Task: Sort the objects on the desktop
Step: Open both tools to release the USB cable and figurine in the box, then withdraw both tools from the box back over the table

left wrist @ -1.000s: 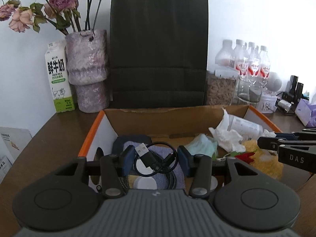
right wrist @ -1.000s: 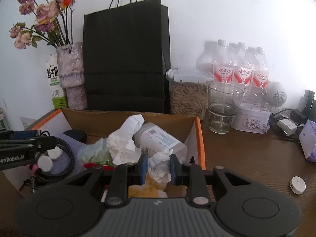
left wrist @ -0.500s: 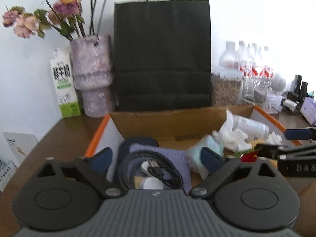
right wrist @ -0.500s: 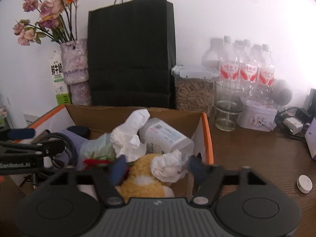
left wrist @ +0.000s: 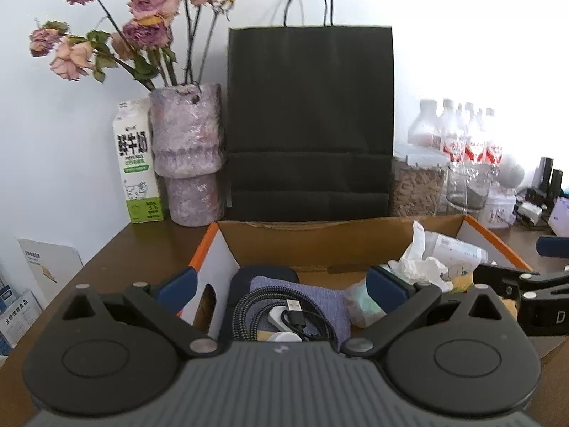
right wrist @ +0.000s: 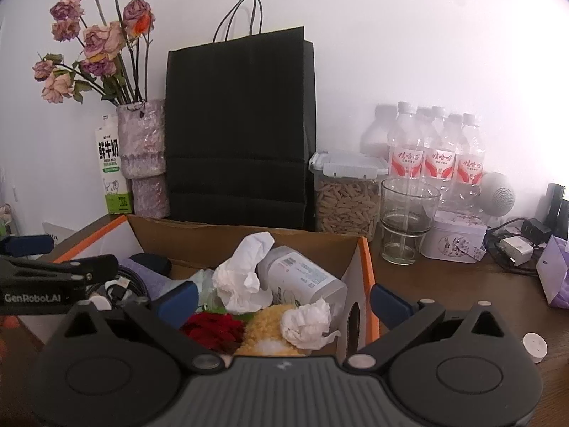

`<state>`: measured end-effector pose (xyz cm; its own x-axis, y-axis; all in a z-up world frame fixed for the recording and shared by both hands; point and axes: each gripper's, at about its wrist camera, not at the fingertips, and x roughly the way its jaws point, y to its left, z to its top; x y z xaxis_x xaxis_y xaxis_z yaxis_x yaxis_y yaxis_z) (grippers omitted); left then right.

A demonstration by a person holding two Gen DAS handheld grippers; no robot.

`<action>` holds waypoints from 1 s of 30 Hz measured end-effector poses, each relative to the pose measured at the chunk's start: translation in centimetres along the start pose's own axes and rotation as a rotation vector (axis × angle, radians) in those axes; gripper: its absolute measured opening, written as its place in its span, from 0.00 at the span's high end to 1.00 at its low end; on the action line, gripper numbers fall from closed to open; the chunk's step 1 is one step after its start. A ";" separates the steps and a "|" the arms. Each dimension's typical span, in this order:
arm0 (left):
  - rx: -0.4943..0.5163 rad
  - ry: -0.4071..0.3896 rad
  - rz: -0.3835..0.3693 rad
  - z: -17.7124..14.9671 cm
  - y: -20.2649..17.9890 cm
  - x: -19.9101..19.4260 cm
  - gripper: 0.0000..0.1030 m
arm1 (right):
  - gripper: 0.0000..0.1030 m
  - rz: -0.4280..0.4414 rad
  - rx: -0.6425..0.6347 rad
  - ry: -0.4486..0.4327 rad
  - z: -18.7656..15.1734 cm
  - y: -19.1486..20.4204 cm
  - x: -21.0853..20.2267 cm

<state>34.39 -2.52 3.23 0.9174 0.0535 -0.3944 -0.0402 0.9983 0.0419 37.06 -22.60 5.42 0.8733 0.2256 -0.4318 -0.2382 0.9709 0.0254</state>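
Over box (left wrist: 334,245), both tools opened, dropping cable (left wrist: 284,316).

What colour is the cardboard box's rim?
Orange, on the open cardboard box's rim; clearest in the right wrist view.

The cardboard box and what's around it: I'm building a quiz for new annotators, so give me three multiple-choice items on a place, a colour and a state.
1. Where does the coiled cable lie?
A. Inside the cardboard box
B. On the desk beside the glass
C. In the paper bag

2. What colour is the paper bag behind the box?
A. White
B. Black
C. Orange

3. How does the right gripper stand?
A. Shut on a tissue
B. Shut on the plastic bottle
C. Open, holding nothing

Answers:
1. A, the cable rests on purple cloth between the box walls.
2. B, the bag is uniformly black.
3. C, its jaws have just been opening; the crumpled tissue sits free between them.
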 end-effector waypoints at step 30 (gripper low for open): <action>-0.010 0.047 -0.006 -5.7 0.1 -11.0 0.00 | 0.00 0.019 -0.034 -0.021 -5.8 2.7 -11.5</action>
<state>22.07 -2.87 2.34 0.8979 0.0480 -0.4376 -0.0389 0.9988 0.0298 23.94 -23.07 5.20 0.8773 0.2457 -0.4124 -0.2687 0.9632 0.0024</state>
